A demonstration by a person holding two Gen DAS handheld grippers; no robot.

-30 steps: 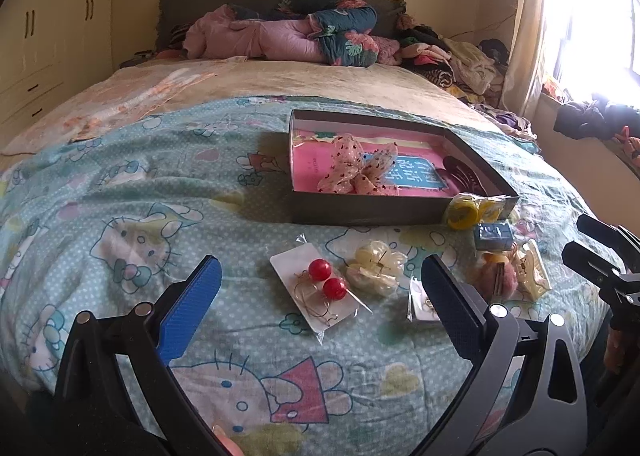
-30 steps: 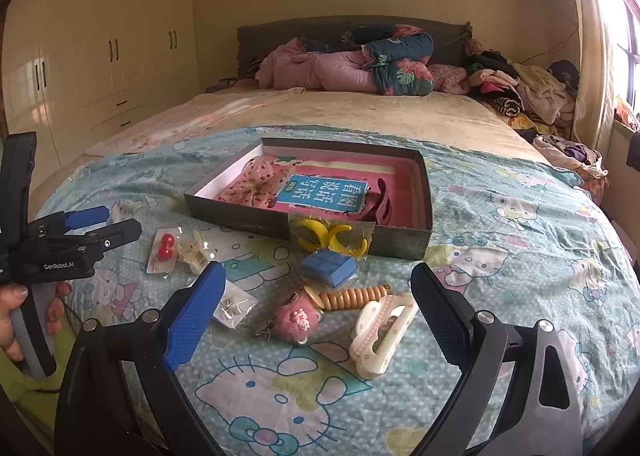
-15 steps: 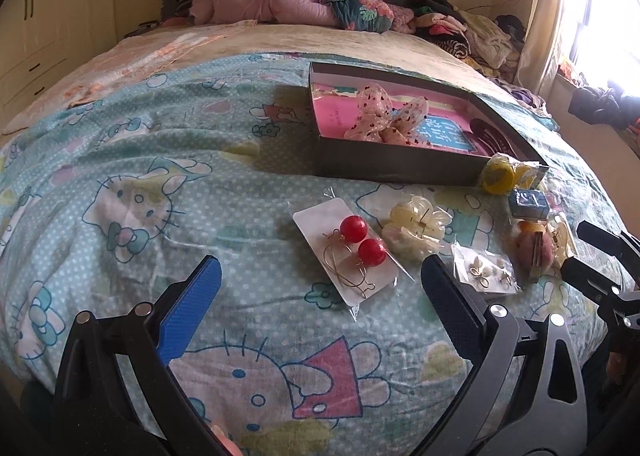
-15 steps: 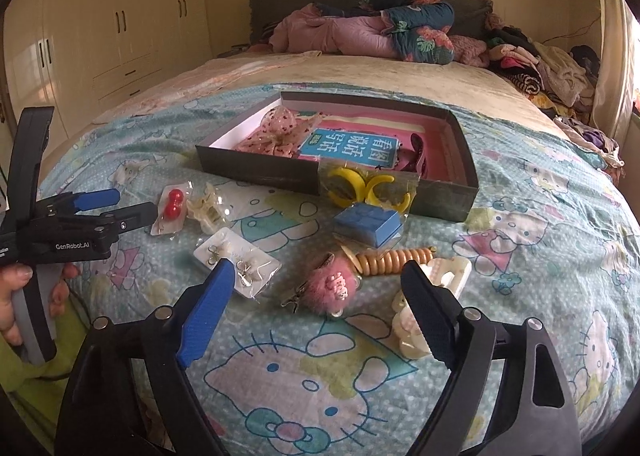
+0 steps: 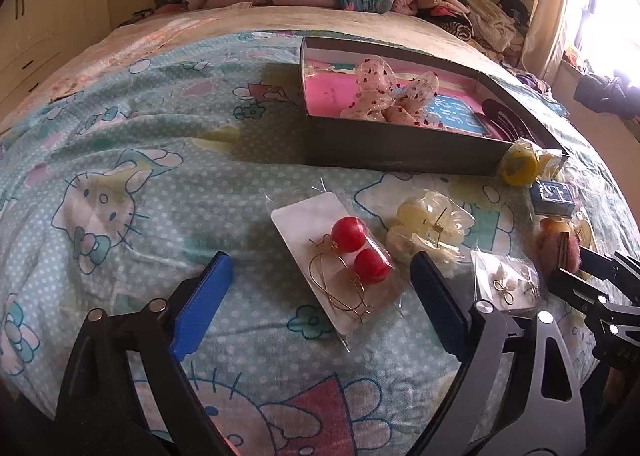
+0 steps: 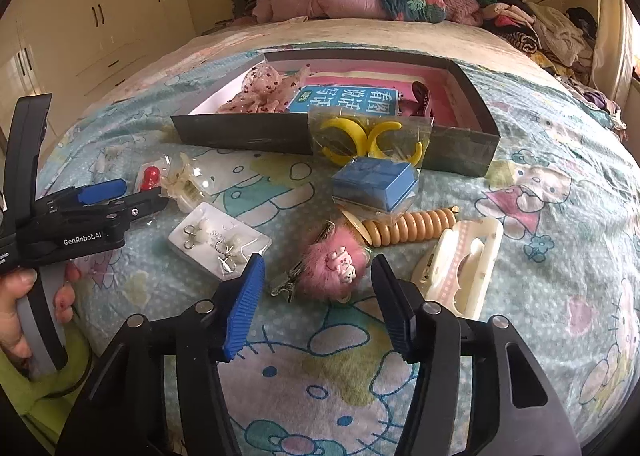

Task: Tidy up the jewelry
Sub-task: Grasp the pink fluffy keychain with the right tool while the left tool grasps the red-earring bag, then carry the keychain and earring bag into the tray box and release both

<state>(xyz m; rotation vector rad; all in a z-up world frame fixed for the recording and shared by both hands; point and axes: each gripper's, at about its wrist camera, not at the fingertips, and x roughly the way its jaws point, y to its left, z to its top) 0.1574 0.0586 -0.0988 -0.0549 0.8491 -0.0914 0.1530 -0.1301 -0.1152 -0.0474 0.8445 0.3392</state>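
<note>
Bed [image 5: 132,144] under a cartoon-cat quilt, strewn with jewelry. Dark open box [image 6: 472,96] mid-bed, holding a dotted bow [image 5: 384,88]. Left gripper [image 5: 320,276] closing, spread, touching nothing, red ball earrings card [image 5: 344,260] lying between its fingers. Right gripper [image 6: 318,276] closing, not yet touching the pink fluffy clip [image 6: 332,264] between its fingers.

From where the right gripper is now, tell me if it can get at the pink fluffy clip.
Probably yes: the pink fluffy clip lies in the open just ahead of the closing right gripper, with nothing over it and nothing yet between the jaws.
</note>
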